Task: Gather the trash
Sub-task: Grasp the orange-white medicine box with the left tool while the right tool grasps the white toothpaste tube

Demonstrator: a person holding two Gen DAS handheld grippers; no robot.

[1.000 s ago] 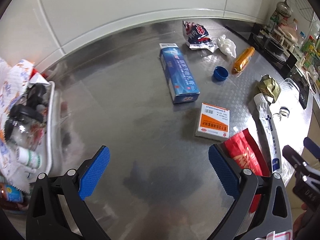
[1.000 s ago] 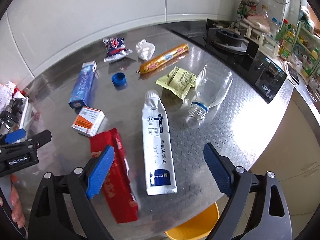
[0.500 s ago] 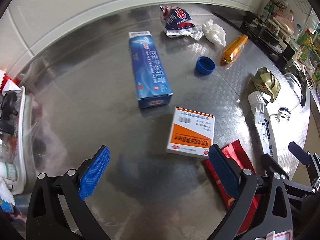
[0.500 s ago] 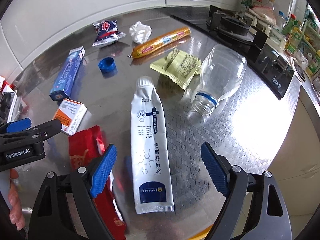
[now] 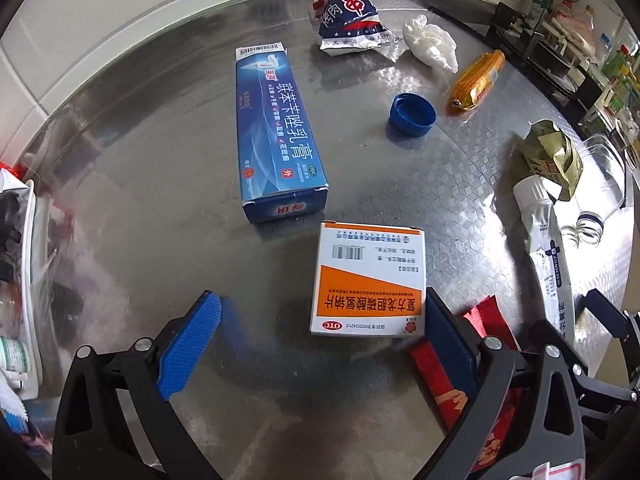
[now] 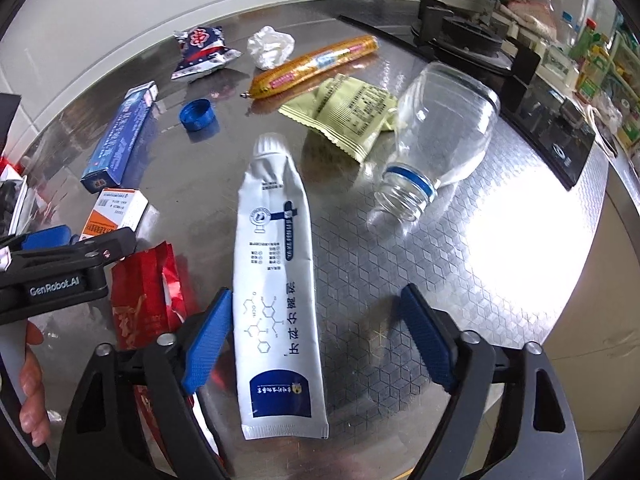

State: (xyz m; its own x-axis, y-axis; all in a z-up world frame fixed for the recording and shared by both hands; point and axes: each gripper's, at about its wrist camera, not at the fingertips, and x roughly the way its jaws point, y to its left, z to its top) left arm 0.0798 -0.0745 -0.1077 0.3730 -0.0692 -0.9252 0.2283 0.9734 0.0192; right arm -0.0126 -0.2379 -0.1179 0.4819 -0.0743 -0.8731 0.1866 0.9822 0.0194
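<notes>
Trash lies scattered on a steel counter [image 5: 160, 160]. My left gripper [image 5: 320, 344] is open and low, with an orange and white medicine box [image 5: 368, 280] just inside its right finger. A long blue carton [image 5: 276, 136] lies beyond it. My right gripper [image 6: 320, 344] is open and straddles the lower half of a white tube [image 6: 276, 280]. A red packet [image 6: 144, 292] lies left of the tube, partly under both grippers. The left gripper also shows in the right wrist view [image 6: 60, 252].
Further back lie a blue bottle cap [image 5: 412, 114], an orange sausage stick [image 6: 316, 66], a crumpled white tissue [image 6: 270, 46], a blue and red snack bag [image 5: 348, 20], a yellow-green sachet [image 6: 348, 112] and a clear bottle [image 6: 440, 140]. A stove [image 6: 520, 80] stands at the right, a white rack [image 5: 24, 280] at the left.
Both grippers have moved forward and down toward the counter. The medicine box now sits by the left gripper's right finger, and the tube lies between the right gripper's fingers.
</notes>
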